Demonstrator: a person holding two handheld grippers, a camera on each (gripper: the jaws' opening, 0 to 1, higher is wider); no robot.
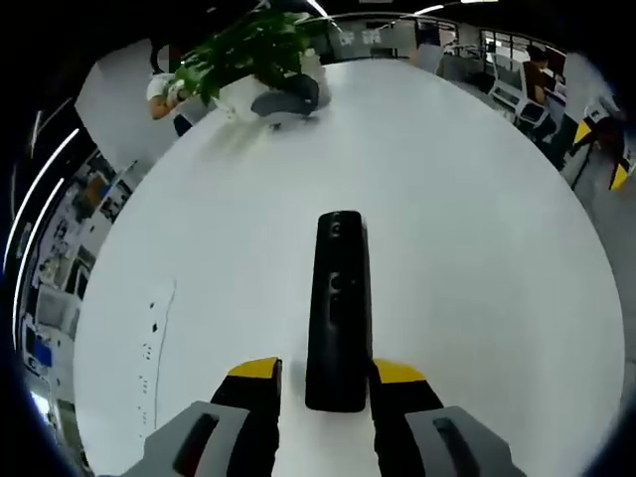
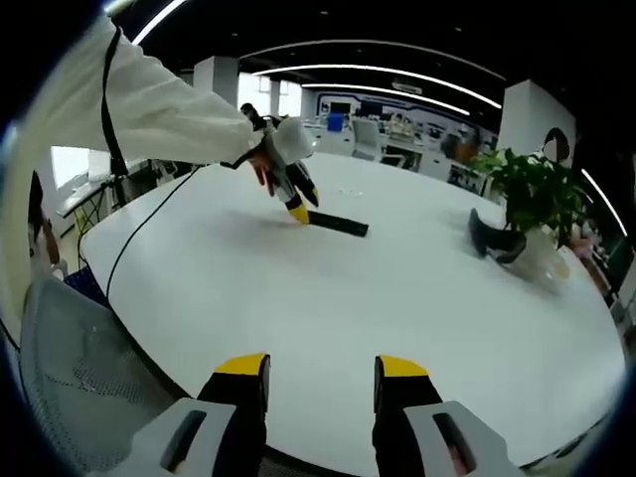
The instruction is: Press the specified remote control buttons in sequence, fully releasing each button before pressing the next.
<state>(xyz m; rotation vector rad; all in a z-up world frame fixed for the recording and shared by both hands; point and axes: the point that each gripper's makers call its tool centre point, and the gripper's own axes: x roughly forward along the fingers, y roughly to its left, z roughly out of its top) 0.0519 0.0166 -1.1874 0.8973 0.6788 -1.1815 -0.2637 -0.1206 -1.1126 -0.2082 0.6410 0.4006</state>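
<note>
- We see the black remote control (image 1: 338,308) lying flat on the white table (image 1: 497,248), long axis running away from us, its near end sitting between the 2 yellow-tipped jaws of the left gripper (image 1: 327,373)
- Those jaws stand apart on either side of the remote; we cannot tell whether they touch its edges, so we judge the left gripper as bracing it, not yet clamping
- From the right gripper view the same remote (image 2: 336,225) lies far across the table, with the left gripper (image 2: 295,211) angled down at its left end, held by a white-sleeved arm (image 2: 149,109)
- The right gripper (image 2: 321,376) hangs over the near table edge, jaws spread and empty, well apart from the remote
- To do this step well we would steady the remote with the left jaws so it cannot slide, then bring 1 right jaw tip straight down on the target button
- The buttons are too small to tell apart here, so we should close in slowly
- The potted plant (image 1: 253,50) stays at the far side, clear of the work
</note>
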